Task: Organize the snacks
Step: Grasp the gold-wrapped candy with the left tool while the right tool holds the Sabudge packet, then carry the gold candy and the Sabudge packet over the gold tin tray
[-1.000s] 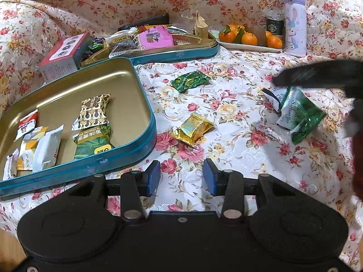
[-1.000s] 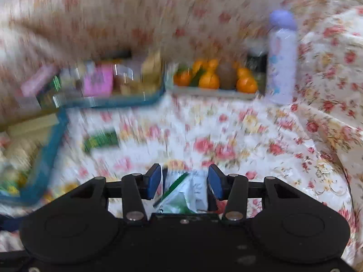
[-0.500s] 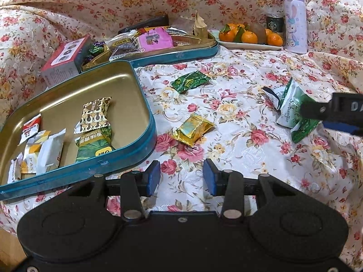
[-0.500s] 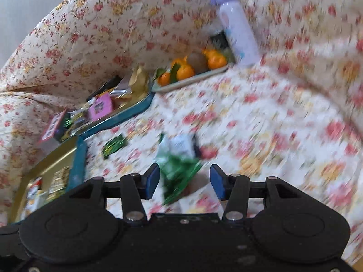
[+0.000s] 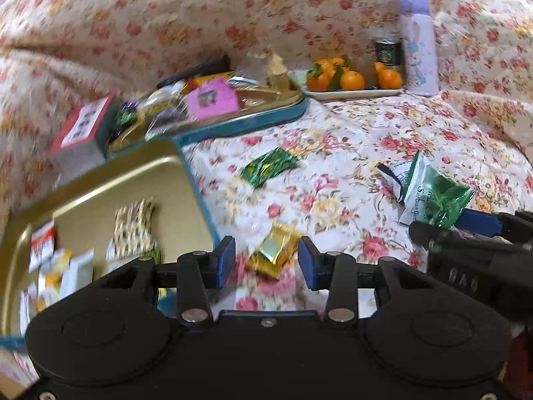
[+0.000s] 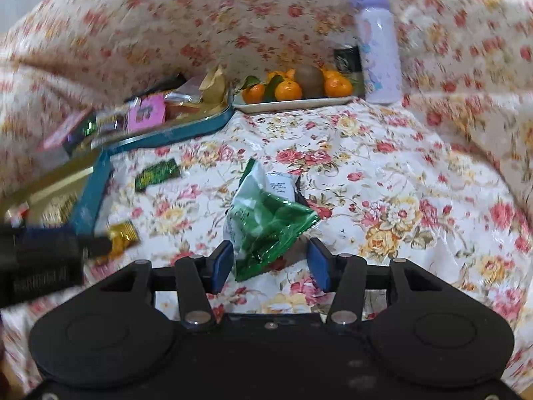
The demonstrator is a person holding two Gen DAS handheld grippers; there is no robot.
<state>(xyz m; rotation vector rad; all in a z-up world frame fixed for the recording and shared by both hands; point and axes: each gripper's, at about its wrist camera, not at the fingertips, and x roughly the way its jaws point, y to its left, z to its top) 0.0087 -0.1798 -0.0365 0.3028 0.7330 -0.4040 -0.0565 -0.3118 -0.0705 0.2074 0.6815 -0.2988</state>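
A gold-wrapped snack lies on the floral cloth between the open fingers of my left gripper. It also shows in the right wrist view. A green and white packet lies between the open fingers of my right gripper; it also shows in the left wrist view. A small dark green snack lies farther back. The near teal tin with a gold inside holds several wrapped snacks at the left.
A second teal tin at the back is piled with snacks, with a red and white box to its left. A white tray of oranges, a dark can and a lilac bottle stand at the back right.
My left gripper has moved forward over the gold snack. My right gripper has let go of the green and white packet, which now lies on the cloth between its fingers.
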